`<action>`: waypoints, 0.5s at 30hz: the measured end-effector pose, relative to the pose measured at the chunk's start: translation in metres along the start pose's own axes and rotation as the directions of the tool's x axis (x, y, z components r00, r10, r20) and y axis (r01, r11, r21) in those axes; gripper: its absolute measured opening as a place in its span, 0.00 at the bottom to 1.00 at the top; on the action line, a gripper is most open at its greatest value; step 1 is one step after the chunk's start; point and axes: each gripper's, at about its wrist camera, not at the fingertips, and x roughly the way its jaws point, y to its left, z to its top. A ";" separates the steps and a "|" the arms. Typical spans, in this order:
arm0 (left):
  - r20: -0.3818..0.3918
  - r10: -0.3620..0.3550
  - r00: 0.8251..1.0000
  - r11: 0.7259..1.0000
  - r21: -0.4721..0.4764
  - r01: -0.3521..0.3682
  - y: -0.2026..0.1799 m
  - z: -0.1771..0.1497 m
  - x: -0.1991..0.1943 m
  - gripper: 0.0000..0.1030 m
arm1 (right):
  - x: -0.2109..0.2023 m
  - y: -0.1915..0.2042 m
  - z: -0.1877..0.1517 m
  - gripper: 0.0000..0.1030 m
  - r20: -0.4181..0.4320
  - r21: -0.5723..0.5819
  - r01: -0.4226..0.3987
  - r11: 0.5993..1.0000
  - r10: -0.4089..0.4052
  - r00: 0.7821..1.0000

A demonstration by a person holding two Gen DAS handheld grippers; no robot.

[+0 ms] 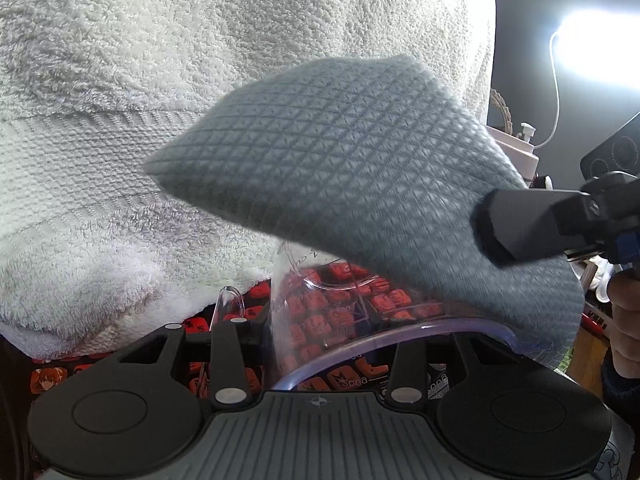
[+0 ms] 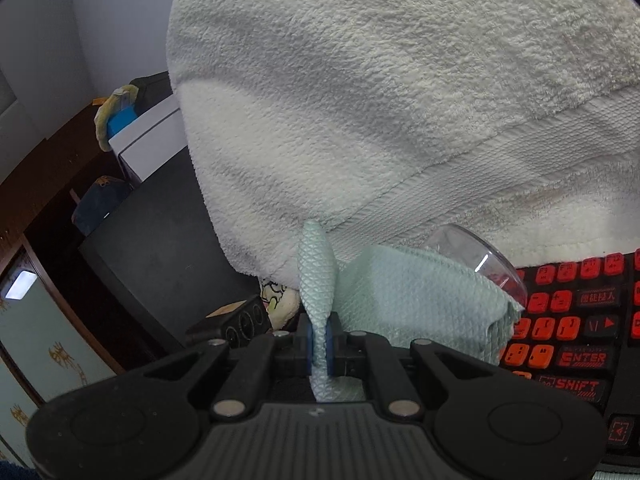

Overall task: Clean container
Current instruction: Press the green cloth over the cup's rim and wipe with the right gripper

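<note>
A clear plastic container (image 1: 332, 308) with a small spout sits tilted between the jaws of my left gripper (image 1: 320, 340), which is shut on it just above the keyboard. Its rim also shows in the right wrist view as the container (image 2: 480, 264). A pale grey-green cloth (image 1: 360, 168) with a diamond weave is draped over the container's rim. My right gripper (image 2: 319, 344) is shut on a bunched fold of this cloth (image 2: 400, 296). In the left wrist view the right gripper (image 1: 486, 228) comes in from the right, pinching the cloth's edge.
A thick white towel (image 1: 160, 100) hangs across the back of both views. Below lies a black keyboard (image 2: 576, 332) with red keys. A bright lamp (image 1: 600, 52) and white cable are at right. A black box (image 2: 168, 240) stands at left. A hand (image 1: 624, 328) holds the right gripper.
</note>
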 end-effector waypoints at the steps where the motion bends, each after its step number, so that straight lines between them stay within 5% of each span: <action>1: 0.000 0.000 1.000 1.000 0.000 0.000 0.000 0.000 0.000 0.38 | -0.002 -0.001 0.001 0.06 0.012 -0.001 0.015 1.000 -0.015 1.000; 8: 0.000 0.001 1.000 1.000 0.002 -0.001 0.000 0.000 0.000 0.38 | -0.018 -0.013 0.007 0.06 0.090 0.025 0.108 0.994 -0.109 0.990; 15: 0.000 -0.001 1.000 1.000 -0.001 0.001 0.003 -0.002 -0.001 0.38 | -0.013 -0.011 0.006 0.06 0.064 0.009 0.079 0.997 -0.080 0.995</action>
